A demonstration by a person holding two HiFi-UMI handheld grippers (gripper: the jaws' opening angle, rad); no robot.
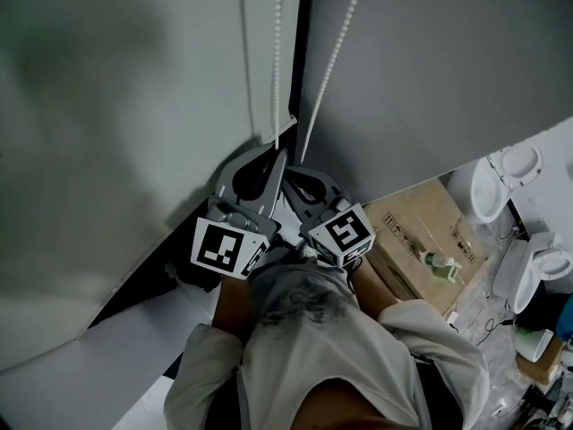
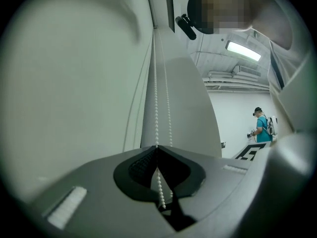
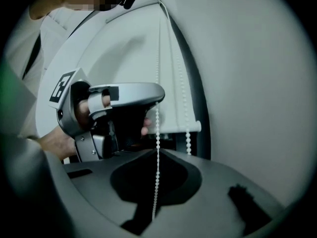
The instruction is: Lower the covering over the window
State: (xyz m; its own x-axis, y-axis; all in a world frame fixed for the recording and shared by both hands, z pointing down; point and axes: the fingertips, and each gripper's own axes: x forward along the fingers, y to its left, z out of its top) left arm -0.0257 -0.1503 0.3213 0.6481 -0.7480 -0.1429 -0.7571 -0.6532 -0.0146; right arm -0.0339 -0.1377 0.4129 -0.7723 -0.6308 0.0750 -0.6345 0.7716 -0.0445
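at the centre of the head view, the two grippers sit side by side, close against the blind (image 3: 129, 53). the left gripper (image 2: 157, 148) has its jaws pressed together on the bead chain (image 2: 156, 103), which runs straight up from the tips along the blind's edge. the right gripper (image 3: 157, 151) is pinched tight on the chain too. in its own view the left gripper sits higher in the frame, its tips meeting the same strand just above. a second strand (image 3: 187, 130) hangs free just right of the held one. the blind fills the upper middle of the right gripper view, and its bottom bar (image 3: 181, 127) lies just above the right gripper's jaws. at the lower right of the head view a box (image 1: 421, 231) stands with a green bottle (image 1: 439, 263) on top.
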